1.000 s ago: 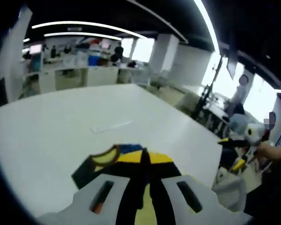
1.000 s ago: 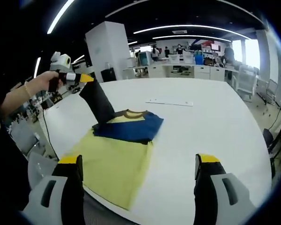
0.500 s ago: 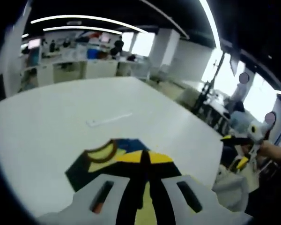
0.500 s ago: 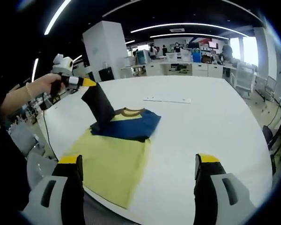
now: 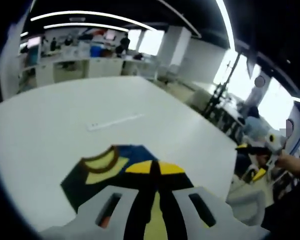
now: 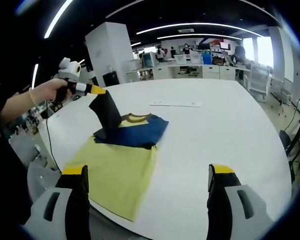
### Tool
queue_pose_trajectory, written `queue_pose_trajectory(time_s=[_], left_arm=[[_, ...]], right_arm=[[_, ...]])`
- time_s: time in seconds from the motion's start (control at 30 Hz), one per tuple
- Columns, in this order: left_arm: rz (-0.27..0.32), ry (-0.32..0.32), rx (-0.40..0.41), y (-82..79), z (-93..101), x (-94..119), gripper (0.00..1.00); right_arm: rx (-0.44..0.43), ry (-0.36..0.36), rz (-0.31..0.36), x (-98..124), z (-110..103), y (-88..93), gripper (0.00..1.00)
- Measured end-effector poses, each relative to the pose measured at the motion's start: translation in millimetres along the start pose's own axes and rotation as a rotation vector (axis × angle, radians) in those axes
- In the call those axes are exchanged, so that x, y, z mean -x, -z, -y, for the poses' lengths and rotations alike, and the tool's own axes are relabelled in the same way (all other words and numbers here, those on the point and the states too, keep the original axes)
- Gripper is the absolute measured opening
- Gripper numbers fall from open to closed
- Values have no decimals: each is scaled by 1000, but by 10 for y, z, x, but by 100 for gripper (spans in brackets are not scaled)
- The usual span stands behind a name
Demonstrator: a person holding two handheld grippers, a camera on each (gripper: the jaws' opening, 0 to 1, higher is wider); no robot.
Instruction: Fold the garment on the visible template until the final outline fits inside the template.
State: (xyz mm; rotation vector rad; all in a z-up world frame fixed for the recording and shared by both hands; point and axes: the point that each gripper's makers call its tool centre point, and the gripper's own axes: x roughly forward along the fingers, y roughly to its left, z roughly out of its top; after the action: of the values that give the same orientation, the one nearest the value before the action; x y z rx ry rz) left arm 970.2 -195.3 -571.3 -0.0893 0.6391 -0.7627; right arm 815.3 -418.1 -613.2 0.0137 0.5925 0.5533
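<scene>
While the shirt (image 6: pixel 121 159) lies on the white table (image 6: pixel 215 130), yellow body nearest and navy top folded over it, the left gripper (image 6: pixel 96 90) is clamped on a black sleeve (image 6: pixel 107 116), holding it lifted above the shirt. The right gripper (image 6: pixel 147 175) hangs wide apart, holding nothing. A pale strip (image 6: pixel 175 104), possibly tape, lies beyond.

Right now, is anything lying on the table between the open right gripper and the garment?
Nothing visible does. The right gripper hangs open over bare white table, with the yellow and blue garment just ahead. The left gripper already holds a dark flap lifted.
</scene>
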Motion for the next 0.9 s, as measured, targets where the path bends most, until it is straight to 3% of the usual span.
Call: queue_pose_trajectory(time_s=[0.53,0.9], left_arm=[[-51,-24,52,251,83,-336,0],[-92,-30,41,385,219,-654,0]], right_arm=[[-19,5,-7,-16,101,94,99],[-32,9,-12,-23,241,158,99]])
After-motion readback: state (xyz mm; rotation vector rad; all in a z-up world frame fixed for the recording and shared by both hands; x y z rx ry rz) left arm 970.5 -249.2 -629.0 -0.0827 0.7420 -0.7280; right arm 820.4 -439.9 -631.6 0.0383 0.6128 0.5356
